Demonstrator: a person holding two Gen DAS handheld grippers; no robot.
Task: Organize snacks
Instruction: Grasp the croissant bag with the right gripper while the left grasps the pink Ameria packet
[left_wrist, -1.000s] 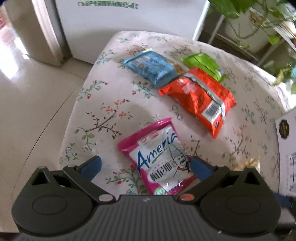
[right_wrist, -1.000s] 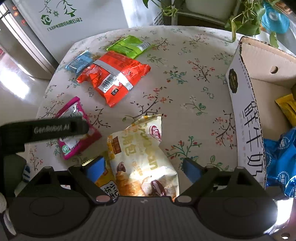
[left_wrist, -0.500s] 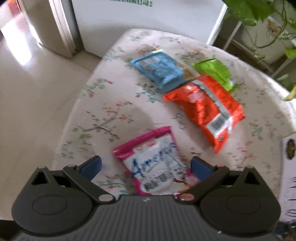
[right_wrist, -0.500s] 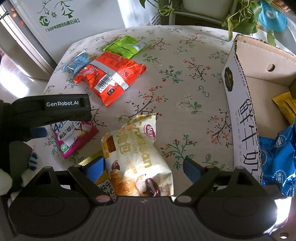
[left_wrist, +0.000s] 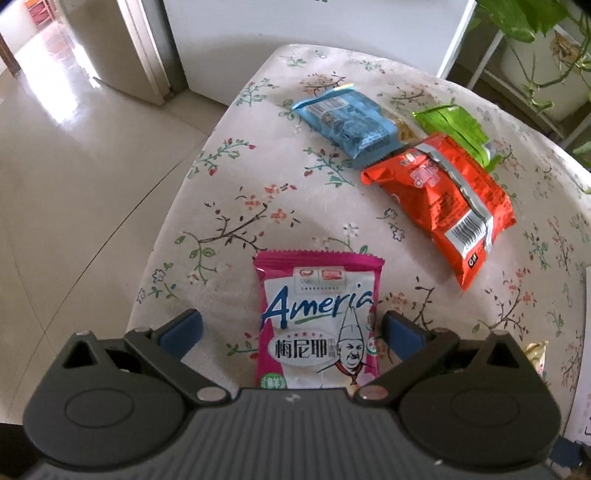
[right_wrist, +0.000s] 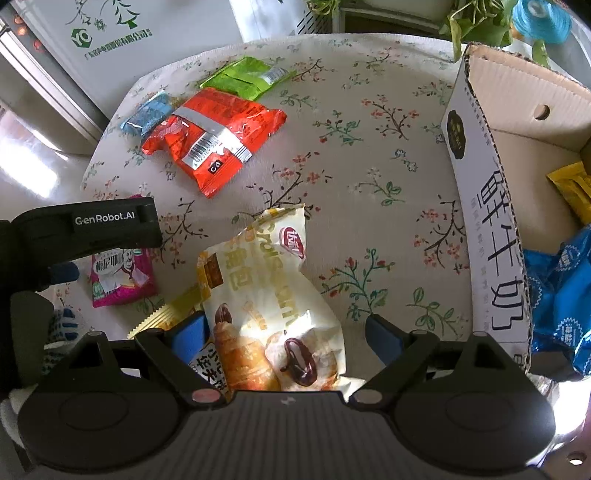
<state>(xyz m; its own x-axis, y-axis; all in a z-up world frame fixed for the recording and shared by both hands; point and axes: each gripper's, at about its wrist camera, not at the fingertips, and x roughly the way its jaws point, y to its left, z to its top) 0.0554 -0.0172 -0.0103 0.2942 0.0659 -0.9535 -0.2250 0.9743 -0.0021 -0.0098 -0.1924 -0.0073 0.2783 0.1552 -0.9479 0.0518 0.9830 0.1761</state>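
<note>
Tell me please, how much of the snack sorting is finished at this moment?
Done: blue packets and a yellow one lie in the cardboard box. In hand: nothing gripped; open left tongs straddle the pink packet, open right tongs the croissant bag. Left: orange, green, small blue packets.

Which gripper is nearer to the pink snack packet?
Left. The left gripper hangs right over the pink snack packet, open jaws on either side of it. The right gripper sits off to the side, open over the croissant bag.
</note>
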